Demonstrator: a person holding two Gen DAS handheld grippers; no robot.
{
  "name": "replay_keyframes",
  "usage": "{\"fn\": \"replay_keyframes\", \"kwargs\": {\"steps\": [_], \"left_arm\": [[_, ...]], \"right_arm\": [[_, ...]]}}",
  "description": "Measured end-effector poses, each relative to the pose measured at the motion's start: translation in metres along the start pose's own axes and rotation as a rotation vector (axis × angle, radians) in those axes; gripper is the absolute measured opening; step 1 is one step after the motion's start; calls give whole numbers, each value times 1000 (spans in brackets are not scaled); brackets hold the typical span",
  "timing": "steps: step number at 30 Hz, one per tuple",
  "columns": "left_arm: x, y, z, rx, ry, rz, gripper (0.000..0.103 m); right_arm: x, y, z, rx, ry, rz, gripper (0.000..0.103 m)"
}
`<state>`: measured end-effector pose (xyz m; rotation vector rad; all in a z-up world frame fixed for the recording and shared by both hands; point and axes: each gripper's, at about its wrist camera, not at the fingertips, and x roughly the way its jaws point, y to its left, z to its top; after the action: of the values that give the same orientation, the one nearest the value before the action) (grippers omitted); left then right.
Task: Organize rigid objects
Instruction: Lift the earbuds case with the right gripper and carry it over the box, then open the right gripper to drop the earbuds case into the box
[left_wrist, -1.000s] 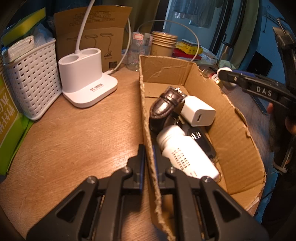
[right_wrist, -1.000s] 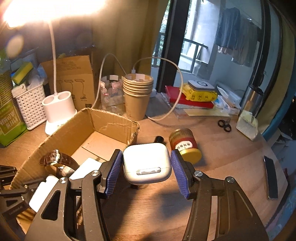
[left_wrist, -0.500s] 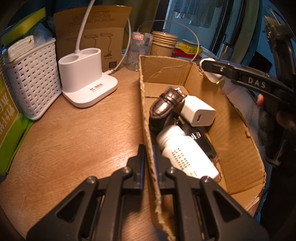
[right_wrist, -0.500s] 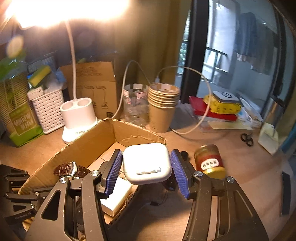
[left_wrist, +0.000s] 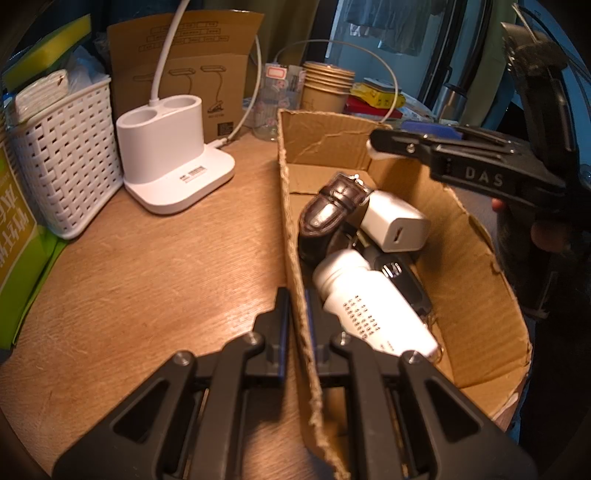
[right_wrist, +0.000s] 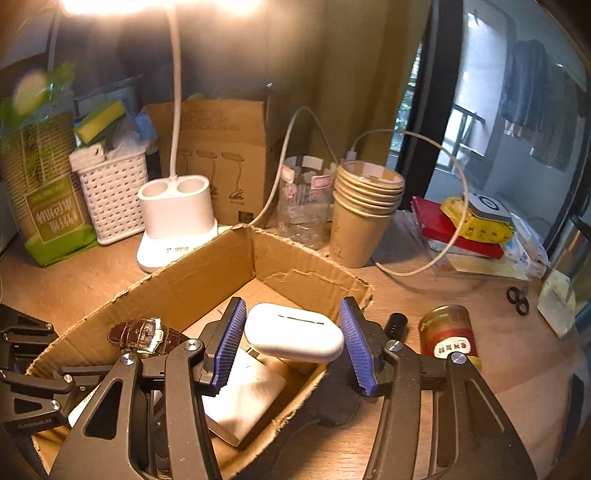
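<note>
The cardboard box (right_wrist: 207, 280) sits on the counter (left_wrist: 147, 280). The left hand-held gripper (left_wrist: 297, 317) is clenched on its side wall; above its open top, the right hand-held gripper (right_wrist: 291, 343) is released, jaws wide, with the white earbud case (right_wrist: 295, 332) between them, tilted. Inside the box lie a white bottle (left_wrist: 369, 302), a charger (left_wrist: 395, 225) and a brown watch (left_wrist: 328, 214).

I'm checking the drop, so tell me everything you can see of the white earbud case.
The earbud case is a smooth, glossy white plastic pebble with rounded corners, a thin dark seam line on its upper face. Its lid looks closed. It is tilted, between the right gripper's blue ribbed pads, which stand apart from it with gaps on both sides. It is over the cardboard box, just above the white charger; whether it touches anything is unclear.
</note>
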<state>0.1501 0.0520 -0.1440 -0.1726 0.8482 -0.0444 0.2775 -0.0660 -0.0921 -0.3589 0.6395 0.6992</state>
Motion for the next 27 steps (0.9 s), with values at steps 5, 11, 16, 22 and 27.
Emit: {"fn": "replay_keyframes", "kwargs": {"steps": [5, 11, 16, 22, 27], "left_arm": [[0, 0, 0, 1, 0, 0, 9], [0, 0, 0, 2, 0, -1, 9], [-1, 0, 0, 0, 0, -2, 9], [-1, 1, -1, 1, -1, -1, 9], [0, 1, 0, 1, 0, -1, 9]], "right_arm": [[11, 7, -2, -36, 31, 23, 54], [17, 5, -4, -31, 51, 24, 48], [15, 7, -4, -37, 51, 20, 48], [16, 7, -5, -34, 50, 15, 48], [14, 5, -7, -14, 41, 15, 48]]}}
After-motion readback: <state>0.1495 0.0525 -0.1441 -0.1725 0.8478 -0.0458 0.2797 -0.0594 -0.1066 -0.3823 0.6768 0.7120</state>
